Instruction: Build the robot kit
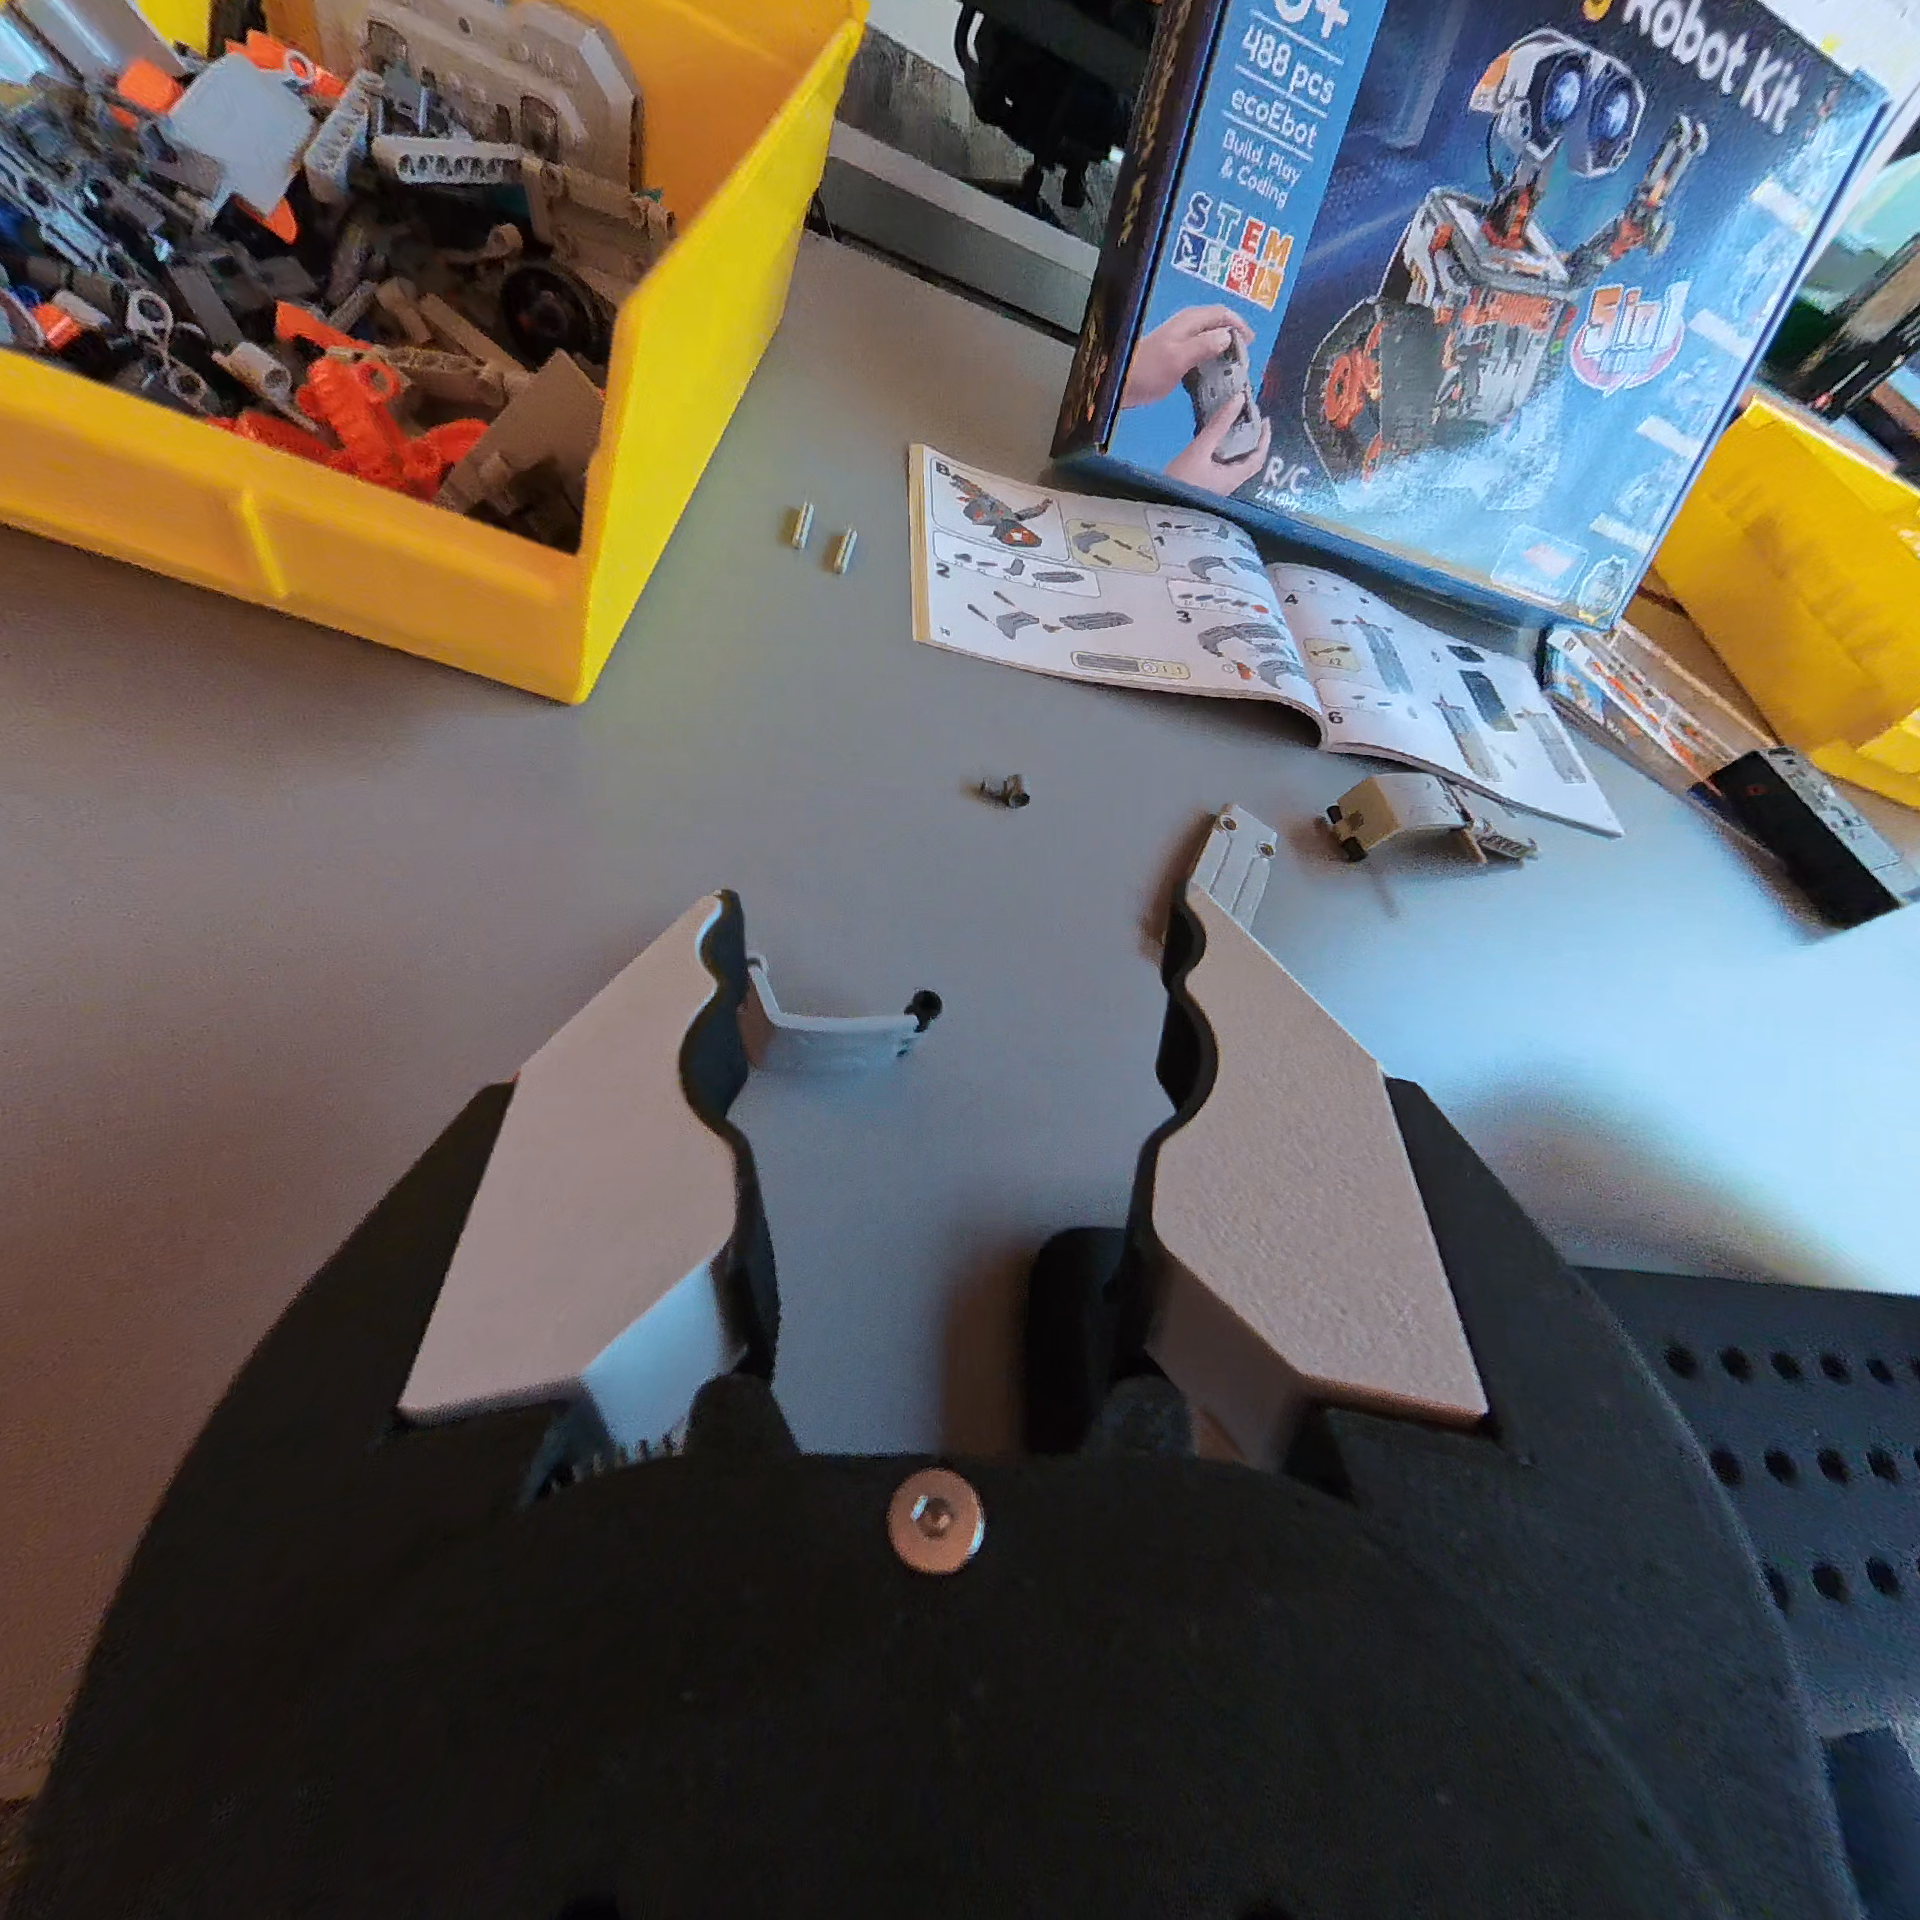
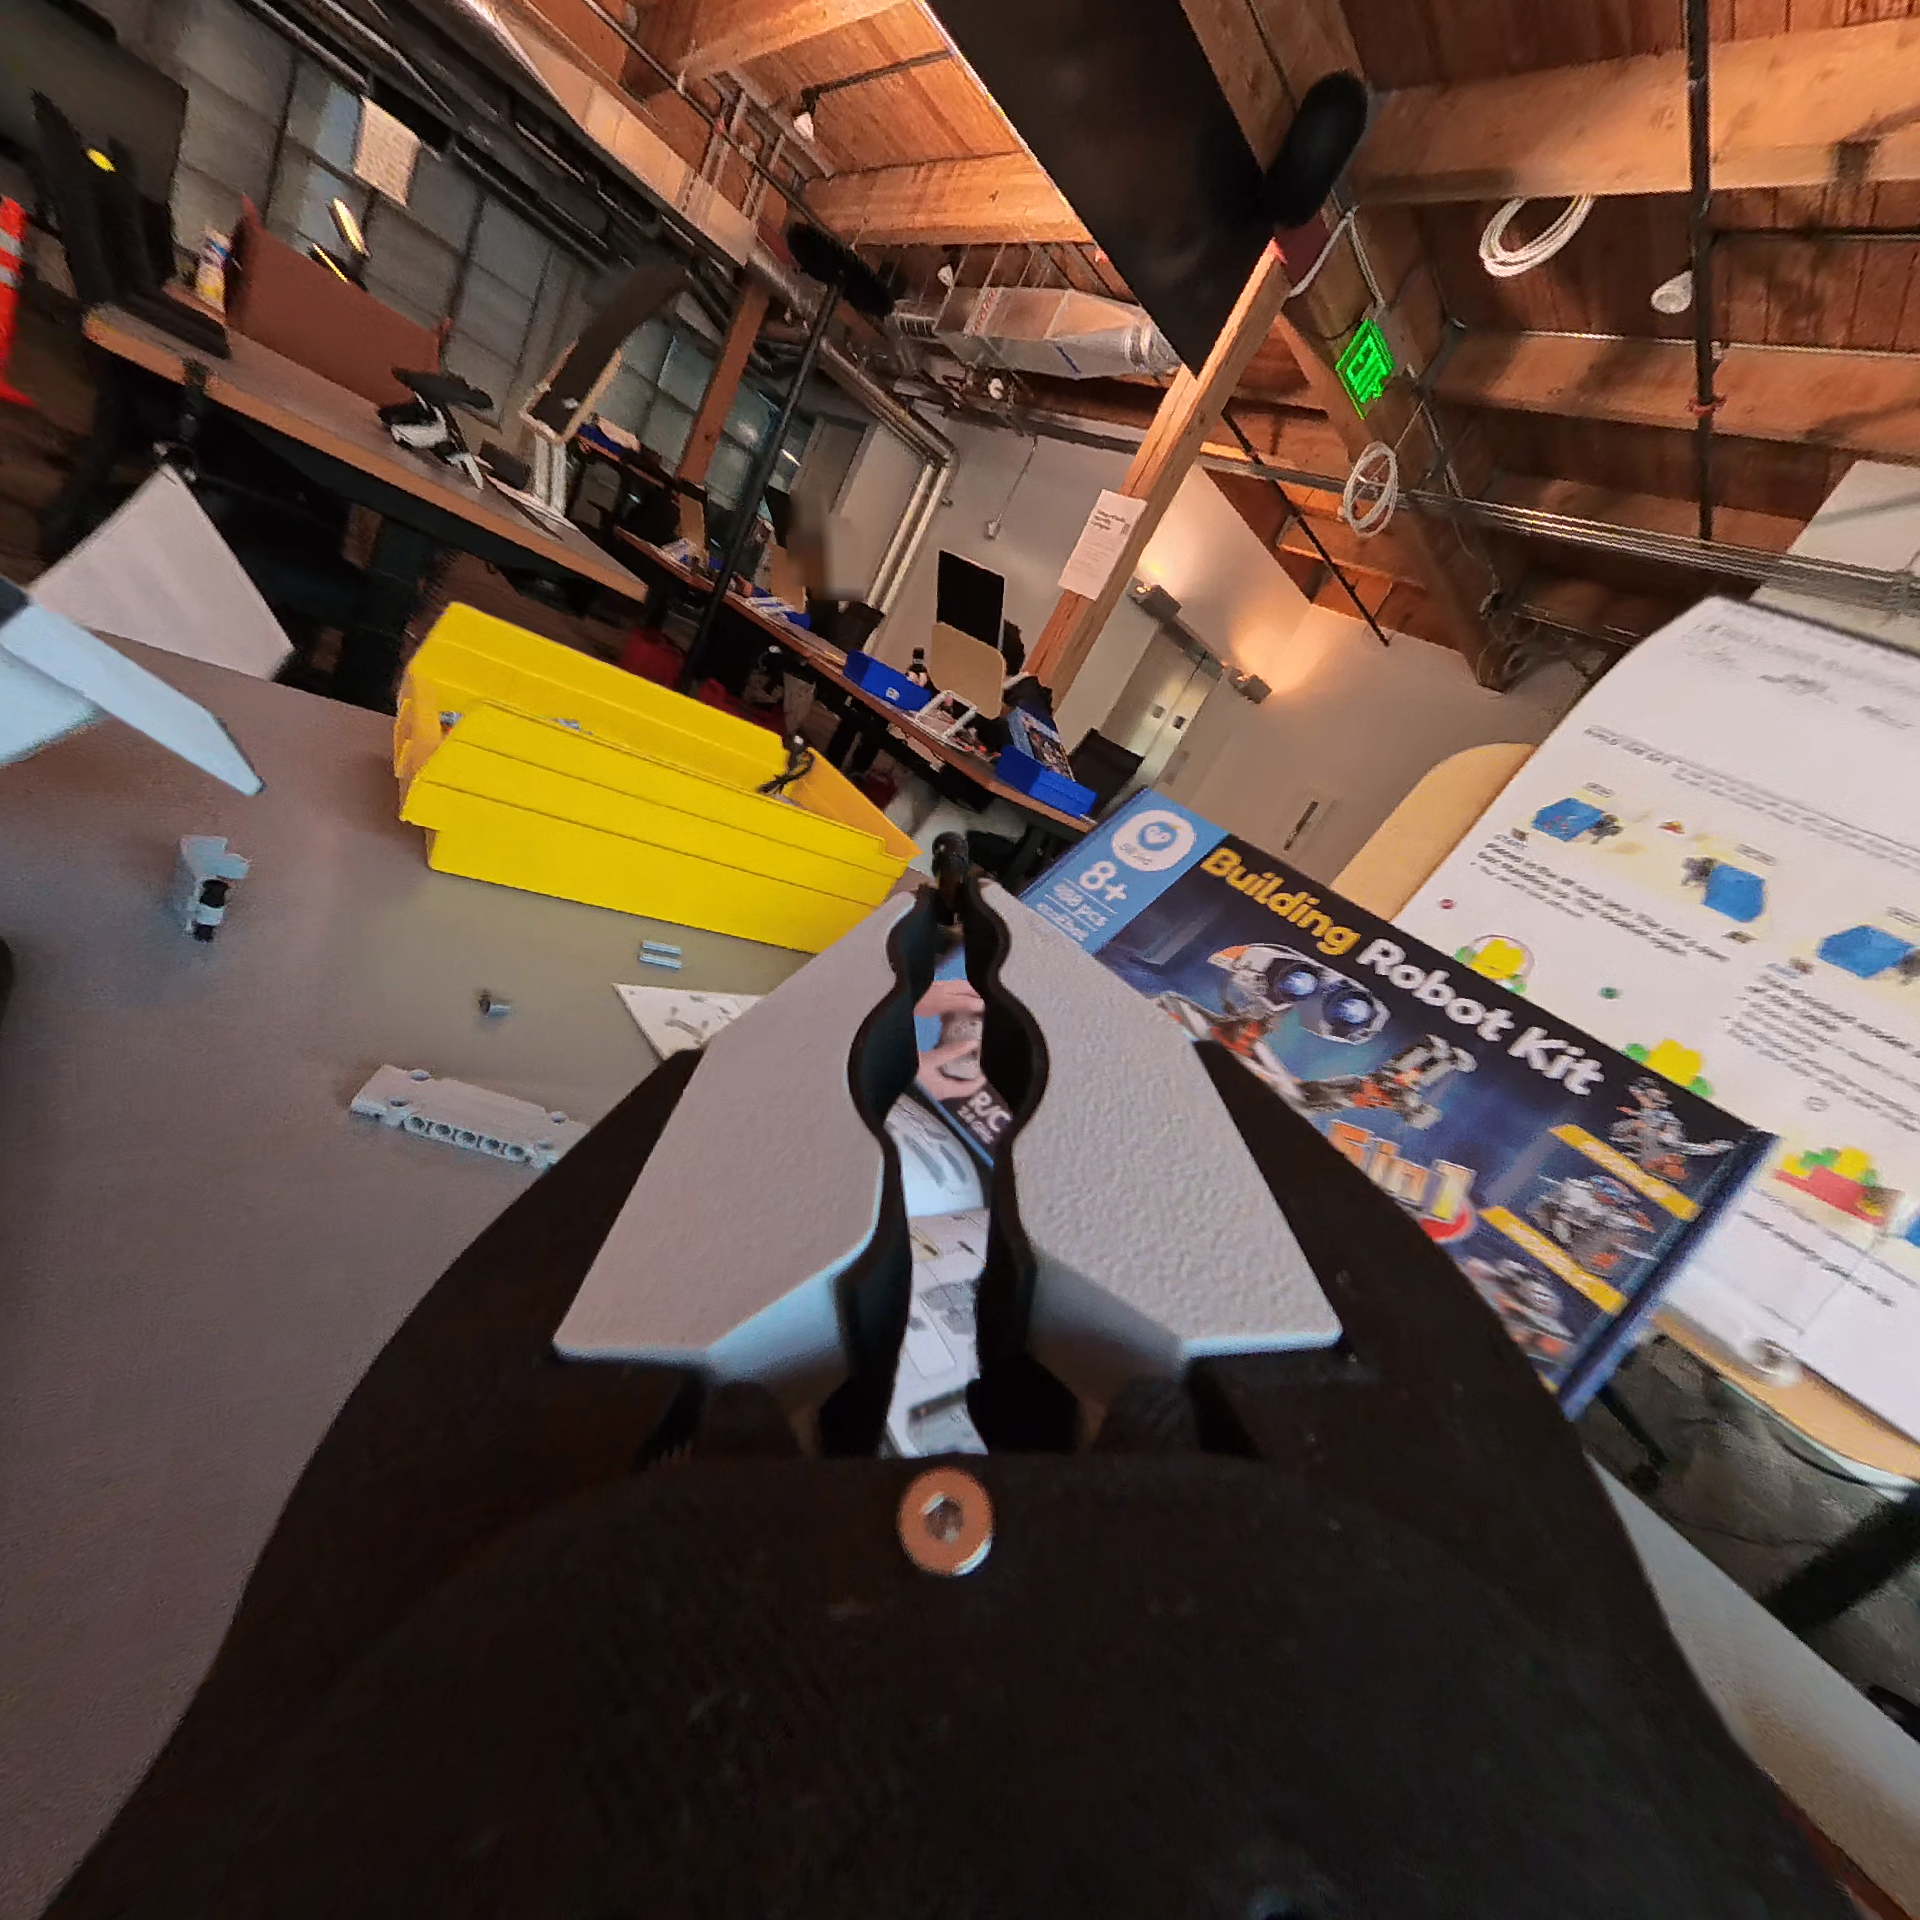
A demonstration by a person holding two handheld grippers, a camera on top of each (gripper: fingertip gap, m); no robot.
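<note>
My left gripper (image 1: 956, 920) is open, low over the grey table (image 1: 312, 935). A light grey curved panel with a black pin at its end (image 1: 831, 1034) lies between the fingers, against the left finger. A flat grey piece (image 1: 1238, 854) sits just beyond the right fingertip. A small dark pin (image 1: 1003, 793) lies farther ahead. My right gripper (image 2: 951, 909) is shut on a small black pin (image 2: 948, 857) that sticks out past its tips. It is held tilted, above the table (image 2: 208, 1247). A grey beam with holes (image 2: 457, 1120) lies on the table to its left.
A yellow bin (image 1: 436, 592) full of building parts stands at the far left. An open instruction booklet (image 1: 1195, 623), a kit box (image 1: 1455, 312), two small beige pins (image 1: 821, 535) and a white part assembly (image 1: 1397, 816) lie ahead. Stacked yellow trays (image 2: 644, 831) and a printed sheet (image 2: 1714, 935) show in the right wrist view. My left tips are roughly 12 centimeters from the flat grey piece (image 1: 1238, 854). Seen from the right wrist view (image 2: 512, 1118) as well.
</note>
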